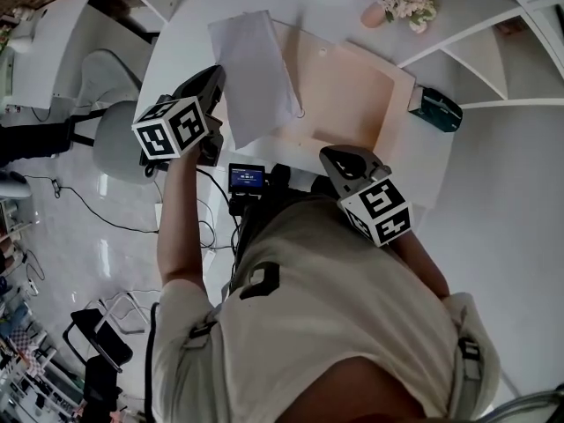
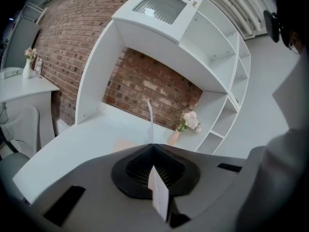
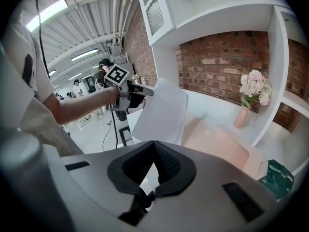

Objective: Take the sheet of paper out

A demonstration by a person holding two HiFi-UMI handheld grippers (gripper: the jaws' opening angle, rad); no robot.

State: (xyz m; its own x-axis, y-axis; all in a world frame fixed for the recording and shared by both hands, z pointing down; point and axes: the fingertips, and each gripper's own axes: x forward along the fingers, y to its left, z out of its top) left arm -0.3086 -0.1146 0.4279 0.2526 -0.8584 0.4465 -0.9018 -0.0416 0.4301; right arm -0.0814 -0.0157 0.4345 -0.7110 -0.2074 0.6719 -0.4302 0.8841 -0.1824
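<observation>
Your left claw [image 1: 218, 82] pinches the sheet of paper [image 1: 256, 69], which sticks up ahead of it. Your right claw [image 1: 335, 155] is closed and empty. The paper looks nearly out; next, carry it clear of the folder [image 1: 348, 104].

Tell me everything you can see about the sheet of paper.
The sheet is plain white, thin and rectangular, with no print that shows. It is up off the desk, tilted and slightly bowed, above the left part of a beige folder. The left gripper holds it by its lower left edge, jaws shut on it; along those jaws it shows edge-on. Whether it touches the folder cannot be told.
</observation>
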